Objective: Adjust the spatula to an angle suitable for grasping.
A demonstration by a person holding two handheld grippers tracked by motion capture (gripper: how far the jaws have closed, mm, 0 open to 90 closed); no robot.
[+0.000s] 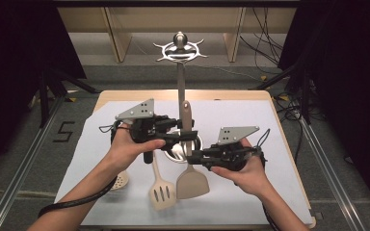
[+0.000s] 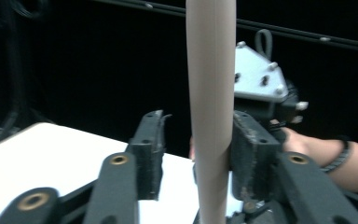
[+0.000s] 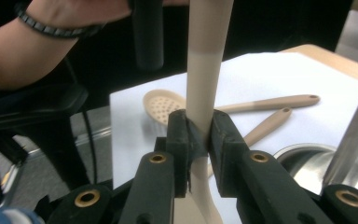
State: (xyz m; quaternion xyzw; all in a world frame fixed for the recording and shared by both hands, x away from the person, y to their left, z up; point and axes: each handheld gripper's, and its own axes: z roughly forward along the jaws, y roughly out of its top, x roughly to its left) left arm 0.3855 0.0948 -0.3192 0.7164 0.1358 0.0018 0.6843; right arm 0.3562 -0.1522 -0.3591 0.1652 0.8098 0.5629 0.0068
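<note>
A beige solid spatula (image 1: 191, 179) is held above the table, blade toward me and handle (image 1: 186, 115) pointing away. My right gripper (image 1: 191, 155) is shut on the handle just above the blade; in the right gripper view both pads (image 3: 182, 133) press the handle (image 3: 206, 60). Higher up, my left gripper (image 1: 185, 131) straddles the same handle. In the left gripper view the handle (image 2: 210, 102) rests against one pad (image 2: 249, 149), a gap separates it from the other pad, and the left gripper (image 2: 198, 158) is open.
A slotted beige spatula (image 1: 161, 191) and a beige skimmer (image 1: 119, 181) lie on the white sheet (image 1: 250, 120) near me. A steel hanging stand rises from its round base (image 1: 176, 155), with a pole (image 1: 180, 82) and hooks (image 1: 179, 49), right behind the grippers.
</note>
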